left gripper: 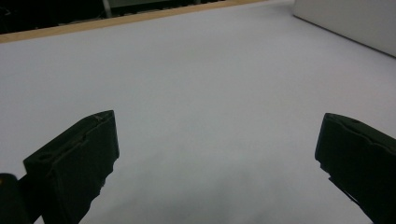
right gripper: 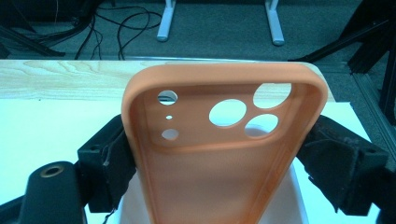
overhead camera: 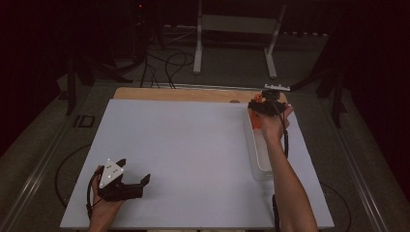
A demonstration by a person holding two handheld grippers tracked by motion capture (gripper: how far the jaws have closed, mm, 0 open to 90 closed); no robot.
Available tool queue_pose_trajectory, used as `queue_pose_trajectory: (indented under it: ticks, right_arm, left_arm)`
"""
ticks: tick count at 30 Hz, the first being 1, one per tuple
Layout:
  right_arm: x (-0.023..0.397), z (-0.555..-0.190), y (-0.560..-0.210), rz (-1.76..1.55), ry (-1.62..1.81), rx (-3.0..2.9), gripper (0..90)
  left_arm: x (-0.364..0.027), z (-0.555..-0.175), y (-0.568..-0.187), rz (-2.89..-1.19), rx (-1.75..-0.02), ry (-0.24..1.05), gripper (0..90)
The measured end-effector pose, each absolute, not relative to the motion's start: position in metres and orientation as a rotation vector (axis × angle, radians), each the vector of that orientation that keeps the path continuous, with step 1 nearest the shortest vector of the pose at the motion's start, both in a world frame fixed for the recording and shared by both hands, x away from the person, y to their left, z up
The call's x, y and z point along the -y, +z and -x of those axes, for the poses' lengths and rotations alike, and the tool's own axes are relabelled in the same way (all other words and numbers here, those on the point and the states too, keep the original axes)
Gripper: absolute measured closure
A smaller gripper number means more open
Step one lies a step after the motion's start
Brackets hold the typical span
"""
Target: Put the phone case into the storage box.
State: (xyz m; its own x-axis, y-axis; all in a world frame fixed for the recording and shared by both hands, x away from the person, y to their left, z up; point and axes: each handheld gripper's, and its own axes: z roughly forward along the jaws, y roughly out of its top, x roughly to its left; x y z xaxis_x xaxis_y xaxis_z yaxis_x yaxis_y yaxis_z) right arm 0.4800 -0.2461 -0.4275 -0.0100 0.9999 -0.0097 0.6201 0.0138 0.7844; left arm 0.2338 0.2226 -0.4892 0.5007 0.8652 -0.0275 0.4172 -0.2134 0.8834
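The left gripper (overhead camera: 129, 180) just sits near the person's edge of the white table (overhead camera: 183, 154), jaws spread wide with nothing between them, probably parked out of the way. Farther out, the right gripper (right gripper: 219, 158) has its jaws clamped on both long sides of an orange phone case (right gripper: 219, 154), camera holes pointing away from the hand. It's held right above the far end of the white bin (overhead camera: 258, 159), so likely mid lift-out or drop-in.
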Motion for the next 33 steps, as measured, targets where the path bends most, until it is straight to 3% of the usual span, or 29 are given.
queue_pose_trajectory:
  ticks: [33]
  right_arm:
    - [0.2403, -0.4872, -0.4371, -1.679, 0.764, -1.699, 15.5]
  left_arm:
    - [-0.2242, -0.2331, -0.489, -1.82, -1.074, 0.611, 0.5]
